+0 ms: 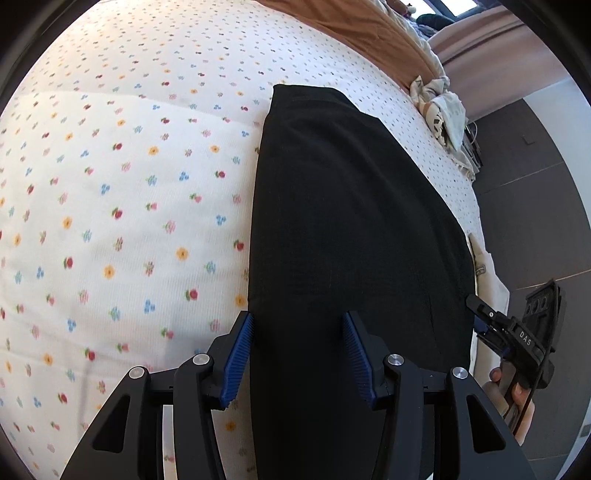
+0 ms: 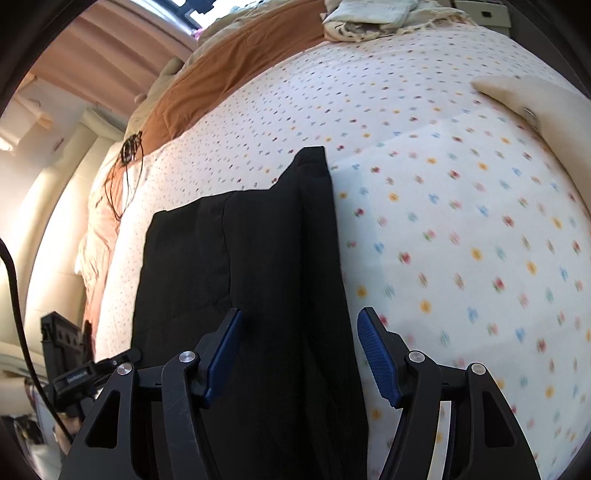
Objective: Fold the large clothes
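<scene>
A black garment (image 1: 332, 221) lies folded into a long strip on the flowered bedspread (image 1: 129, 184). My left gripper (image 1: 298, 317) is open, its blue pads (image 1: 240, 354) straddling the strip's near end just above it. In the right wrist view the garment (image 2: 258, 258) shows a doubled edge along its right side. My right gripper (image 2: 300, 319) is open above that edge, one pad over the cloth and one pad (image 2: 378, 358) over the bedspread. The right gripper also shows in the left wrist view (image 1: 480, 310) at the garment's right edge.
An orange blanket (image 1: 369, 26) and crumpled pale clothes (image 1: 443, 110) lie at the bed's far side. Dark floor (image 1: 535, 184) runs beside the bed. A cream pillow (image 2: 535, 107) sits at the right. A black cable (image 2: 125, 166) lies on the blanket edge.
</scene>
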### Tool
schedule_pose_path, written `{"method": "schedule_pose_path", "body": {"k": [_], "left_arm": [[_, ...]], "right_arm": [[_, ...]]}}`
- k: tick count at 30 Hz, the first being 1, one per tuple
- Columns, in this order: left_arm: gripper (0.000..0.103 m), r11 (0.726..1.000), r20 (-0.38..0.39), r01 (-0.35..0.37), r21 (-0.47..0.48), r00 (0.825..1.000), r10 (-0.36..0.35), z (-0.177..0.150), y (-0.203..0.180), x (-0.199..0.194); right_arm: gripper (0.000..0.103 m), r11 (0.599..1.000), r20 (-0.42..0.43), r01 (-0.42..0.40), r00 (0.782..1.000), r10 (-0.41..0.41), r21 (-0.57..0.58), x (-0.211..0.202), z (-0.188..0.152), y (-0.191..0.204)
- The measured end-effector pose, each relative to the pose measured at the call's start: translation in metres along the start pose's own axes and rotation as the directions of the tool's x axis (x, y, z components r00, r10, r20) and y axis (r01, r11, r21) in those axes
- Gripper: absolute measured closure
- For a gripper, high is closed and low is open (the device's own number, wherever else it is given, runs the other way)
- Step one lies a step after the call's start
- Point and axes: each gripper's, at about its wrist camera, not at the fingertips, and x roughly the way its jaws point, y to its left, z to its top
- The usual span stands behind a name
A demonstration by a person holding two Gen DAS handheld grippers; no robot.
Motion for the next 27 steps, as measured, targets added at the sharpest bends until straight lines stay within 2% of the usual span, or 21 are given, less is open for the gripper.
{"method": "schedule_pose_path", "body": {"k": [3, 4, 5, 6, 7, 10, 12, 15, 17, 19, 21, 23, 27], "left_arm": [[0.052, 1.0, 0.005, -0.01, 0.001, 1.0, 0.01, 0.008, -0.001, 0.005], [0.052, 1.0, 0.008, -0.014, 0.0, 1.0, 0.014, 0.01, -0.001, 0.005], [0.052, 1.0, 0.011, -0.018, 0.003, 1.0, 0.018, 0.011, -0.002, 0.006], [0.052, 1.0, 0.012, -0.023, 0.01, 1.0, 0.023, 0.012, -0.004, 0.006], [0.052, 0.999, 0.013, -0.029, 0.02, 0.999, 0.029, 0.012, -0.006, 0.006], [0.052, 0.997, 0.019, -0.03, 0.068, 0.999, 0.029, 0.012, -0.016, 0.005], [0.054, 0.996, 0.02, -0.02, 0.088, 1.0, 0.018, 0.013, -0.022, 0.006], [0.054, 0.995, 0.018, -0.021, 0.101, 1.0, 0.019, 0.016, -0.027, 0.009], [0.054, 0.994, 0.017, -0.036, 0.108, 0.999, 0.034, 0.018, -0.026, 0.012], [0.054, 0.995, 0.015, -0.03, 0.099, 0.999, 0.029, 0.019, -0.024, 0.013], [0.054, 0.996, 0.014, -0.017, 0.086, 1.0, 0.016, 0.02, -0.02, 0.014], [0.054, 0.997, 0.015, -0.012, 0.073, 1.0, 0.011, 0.021, -0.015, 0.015], [0.052, 0.999, 0.029, -0.011, 0.04, 1.0, 0.01, 0.025, -0.01, 0.018]], "right_arm": [[0.038, 1.0, -0.03, -0.008, 1.0, 0.009, 0.006, 0.016, 0.012, -0.002], [0.042, 1.0, -0.03, 0.0, 1.0, 0.001, 0.006, 0.019, 0.015, -0.003], [0.049, 1.0, -0.018, 0.003, 1.0, -0.003, 0.002, 0.021, 0.018, -0.004], [0.073, 1.0, -0.003, -0.012, 1.0, 0.012, -0.001, 0.021, 0.019, -0.004], [0.088, 1.0, 0.005, -0.023, 1.0, 0.023, -0.005, 0.02, 0.019, -0.005], [0.094, 0.999, 0.04, -0.04, 0.998, 0.041, -0.027, 0.011, 0.015, -0.008], [0.095, 0.999, 0.051, -0.047, 0.998, 0.047, 0.0, 0.006, 0.012, -0.016], [0.095, 0.997, 0.048, -0.055, 0.997, 0.053, 0.048, 0.004, 0.008, -0.03], [0.088, 0.995, 0.038, -0.069, 0.997, 0.066, 0.071, 0.005, 0.008, -0.036], [0.054, 0.995, 0.011, -0.053, 0.999, 0.053, 0.08, 0.007, 0.011, -0.041], [0.041, 0.993, 0.006, -0.069, 0.998, 0.069, 0.096, 0.005, 0.011, -0.047], [0.041, 0.98, -0.034, -0.162, 0.985, 0.167, 0.118, 0.013, 0.012, -0.054], [0.041, 0.96, -0.078, -0.251, 0.962, 0.262, 0.126, 0.027, 0.019, -0.059]]}}
